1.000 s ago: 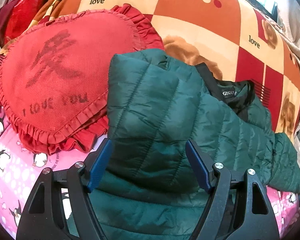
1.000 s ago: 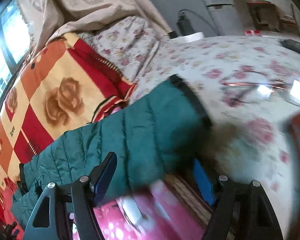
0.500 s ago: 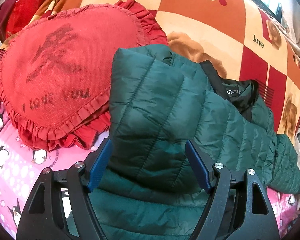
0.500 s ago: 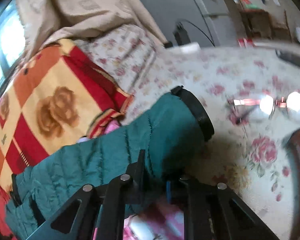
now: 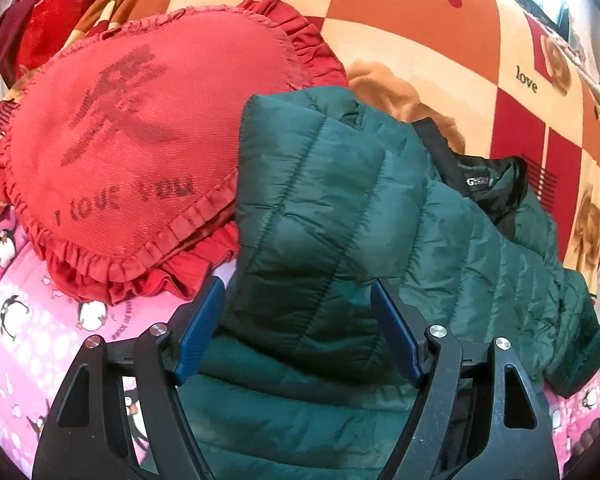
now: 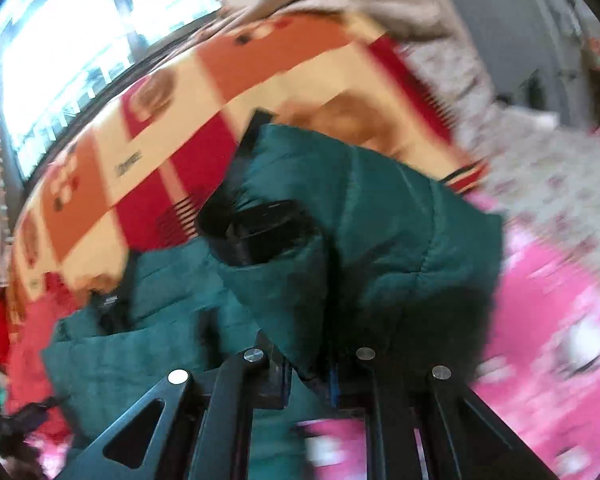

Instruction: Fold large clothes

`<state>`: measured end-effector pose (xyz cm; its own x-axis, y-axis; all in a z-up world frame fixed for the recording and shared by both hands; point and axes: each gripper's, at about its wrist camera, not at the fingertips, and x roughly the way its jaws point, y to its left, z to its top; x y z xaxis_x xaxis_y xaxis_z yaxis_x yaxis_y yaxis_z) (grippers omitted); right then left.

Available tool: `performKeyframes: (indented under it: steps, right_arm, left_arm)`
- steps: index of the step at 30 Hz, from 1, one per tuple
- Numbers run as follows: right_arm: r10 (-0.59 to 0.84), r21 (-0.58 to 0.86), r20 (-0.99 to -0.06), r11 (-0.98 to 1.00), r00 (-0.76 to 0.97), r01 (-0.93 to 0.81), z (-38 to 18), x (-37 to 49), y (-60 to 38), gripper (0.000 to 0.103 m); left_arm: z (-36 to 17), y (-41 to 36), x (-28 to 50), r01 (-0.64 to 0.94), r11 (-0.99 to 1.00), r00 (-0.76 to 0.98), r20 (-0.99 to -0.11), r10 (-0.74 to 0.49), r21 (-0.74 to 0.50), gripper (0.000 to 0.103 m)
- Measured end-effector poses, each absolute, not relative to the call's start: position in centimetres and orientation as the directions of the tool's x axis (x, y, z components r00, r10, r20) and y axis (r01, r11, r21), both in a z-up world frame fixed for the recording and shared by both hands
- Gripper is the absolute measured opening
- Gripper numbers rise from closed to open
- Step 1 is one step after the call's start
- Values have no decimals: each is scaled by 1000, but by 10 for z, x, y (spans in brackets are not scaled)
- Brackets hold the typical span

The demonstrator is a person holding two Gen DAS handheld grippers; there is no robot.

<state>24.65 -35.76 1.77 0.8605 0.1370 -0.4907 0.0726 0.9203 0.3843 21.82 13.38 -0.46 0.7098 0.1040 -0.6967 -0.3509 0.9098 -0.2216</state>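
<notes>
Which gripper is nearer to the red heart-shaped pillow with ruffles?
Left. The left gripper hovers open over the green quilted jacket beside the pillow; the right gripper, shut on the sleeve, is farther.

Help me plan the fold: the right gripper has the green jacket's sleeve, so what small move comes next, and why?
Probably carry the sleeve further across the jacket body and lay it down there. The right gripper is shut on the sleeve, lifted, its black cuff open toward the camera. The left gripper stands open over the folded other side.
</notes>
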Motion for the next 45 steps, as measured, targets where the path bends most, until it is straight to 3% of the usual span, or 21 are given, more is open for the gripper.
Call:
performKeyframes:
  steps: [14,20,23,31,34,40,45]
  right_arm:
    - [430,455,-497,869,754,-195,-34,264,-194,13]
    - [531,362,-557,847,639,-389,-42,264,-138,13]
    - [496,320,-607,868,622,-379,-51,268,-127,13]
    - [528,395,-601,849,600,-351,-57,276,-139,16]
    - [521,363,-606,853,601,-374,-54,271,-136,26]
    - [526,312,-611,847,592,-431,-48,265,-125,68]
    - [581,355,-604,809,545,-469,-46,260,-130,69]
  left_arm:
    - [-22,122,239,-272,930,691,-723,10,-248,76]
    - [-18,111,245,-183,917,727,-676,-116,-354,76]
    - [-16,104,247,-140,914,740,-654,-159,-381,76]
    - [-11,57,264,67,890,694,-620,-367,-452,76]
    - [-12,37,264,135,895,675,-622,-398,-426,76]
    - [-18,30,273,129,889,657,-633,-409,-440,76]
    - [-19,32,273,126,890,664,-629,-404,-439,76]
